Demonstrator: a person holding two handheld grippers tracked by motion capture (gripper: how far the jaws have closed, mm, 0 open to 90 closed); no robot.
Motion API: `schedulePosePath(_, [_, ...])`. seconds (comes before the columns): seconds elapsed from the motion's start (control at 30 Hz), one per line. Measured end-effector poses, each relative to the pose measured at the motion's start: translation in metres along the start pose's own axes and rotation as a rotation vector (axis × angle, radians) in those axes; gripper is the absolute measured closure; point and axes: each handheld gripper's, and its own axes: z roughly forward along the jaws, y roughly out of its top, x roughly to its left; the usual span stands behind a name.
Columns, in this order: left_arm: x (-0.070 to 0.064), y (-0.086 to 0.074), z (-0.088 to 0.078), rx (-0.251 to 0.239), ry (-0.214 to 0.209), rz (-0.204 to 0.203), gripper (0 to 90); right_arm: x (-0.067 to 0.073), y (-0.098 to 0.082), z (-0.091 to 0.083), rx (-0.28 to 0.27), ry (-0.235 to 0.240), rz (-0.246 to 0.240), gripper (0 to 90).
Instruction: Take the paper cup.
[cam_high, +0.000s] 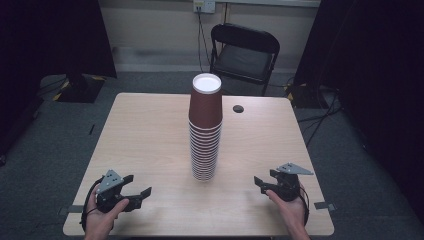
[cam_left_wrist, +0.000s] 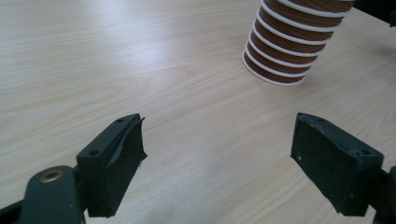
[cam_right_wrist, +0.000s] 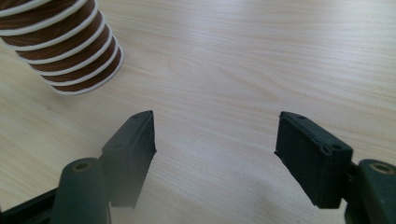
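Both grippers are being held low over the near edge of the table, one at each side of a tall stack of paper cups that is standing upside down at the table's middle, well apart from either hand. The left gripper is being kept released, its jaws spread wide with only bare wood between them; the right gripper is likewise being shown with jaws parted and nothing gripped. The stack is being read as brown-walled cups with white rolled rims, nested closely so the rims are forming white bands down the lower part, the topmost cup showing its full wall and white base. Handling is being judged as light, thin-walled and easily crushed, with the tall column likely to topple if pushed sideways. A gentle hold across the top cup's wall is being judged best, squeezing lightly, while the banded lower part is being steadied if cups are sticking together.
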Motion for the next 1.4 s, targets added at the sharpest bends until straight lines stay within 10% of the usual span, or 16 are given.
schedulePosePath(1.4, [-0.001,-0.002,-0.003,0.002,0.015,0.01,17.1,0.053,0.077,-0.038,-0.212,0.265,-0.116,14.4])
